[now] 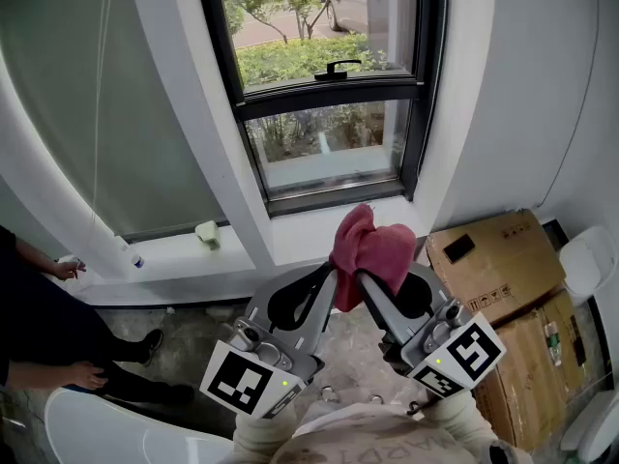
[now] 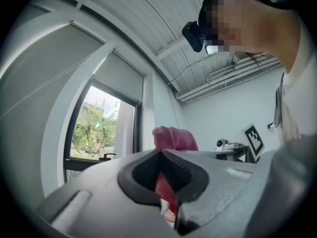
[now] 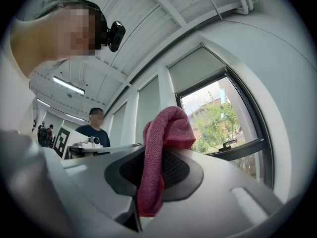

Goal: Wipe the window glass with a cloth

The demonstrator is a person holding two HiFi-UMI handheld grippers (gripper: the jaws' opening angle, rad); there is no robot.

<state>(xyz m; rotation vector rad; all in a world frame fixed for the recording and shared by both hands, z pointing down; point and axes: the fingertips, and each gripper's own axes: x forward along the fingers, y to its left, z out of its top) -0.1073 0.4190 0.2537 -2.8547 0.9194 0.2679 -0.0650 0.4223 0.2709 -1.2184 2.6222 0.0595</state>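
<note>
A pink cloth (image 1: 370,247) is bunched up in front of me, below the window glass (image 1: 329,145), which has a dark frame. My left gripper (image 1: 333,280) and right gripper (image 1: 361,284) meet tip to tip at the cloth's lower edge. In the right gripper view the cloth (image 3: 161,148) drapes over the shut jaws of the right gripper (image 3: 147,180) and is pinched between them. In the left gripper view the cloth (image 2: 173,139) rises behind the shut left gripper (image 2: 166,182), and a strip of it shows in the seam between the jaws. Neither gripper touches the glass.
A black window handle (image 1: 337,67) sits on the upper sash. The white sill (image 1: 174,256) carries a small pale object (image 1: 207,233). Cardboard boxes (image 1: 495,264) are stacked at the right. A person (image 1: 44,327) in dark clothes is at the left; another person (image 3: 96,125) stands behind.
</note>
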